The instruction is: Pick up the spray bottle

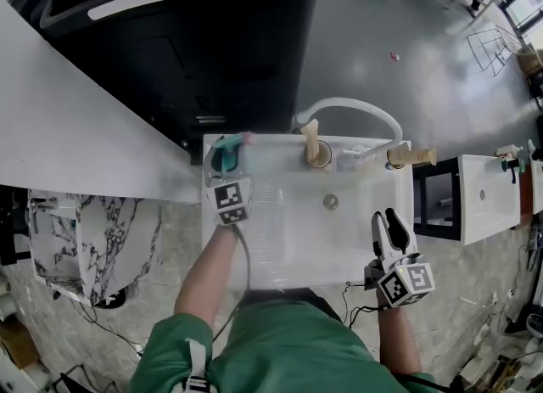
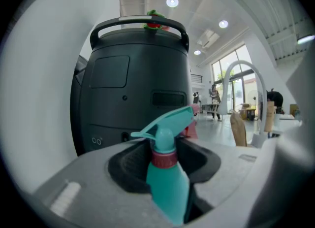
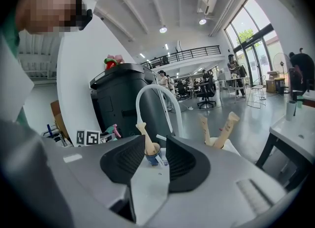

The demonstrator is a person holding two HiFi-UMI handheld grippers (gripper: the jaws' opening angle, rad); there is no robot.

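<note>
Spray bottle point(image 2: 166, 182): teal body & trigger head, dark-red collar at neck. It's standing approx. upright at back-left corner of white sink point(image 1: 339, 238), nozzle pointing along sink's back rim. Left hand-held gripper point(image 2: 165, 155) is clamping it, pads pressing both sides.

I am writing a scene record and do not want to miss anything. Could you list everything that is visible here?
sink: one, white, in front of the person
spray bottle: one, teal with a red collar, sink's back left corner
faucet: one, white, arched over the back rim
wooden handles: three, tan, along the back rim
drain: one, metal, basin floor
bin: one, black, behind the sink
marble slab: one, white and grey, left of the sink
second sink: one, white, far right
left gripper: grey, shut on the spray bottle
right gripper: grey, open, empty
shirt: green, bottom edge
</note>
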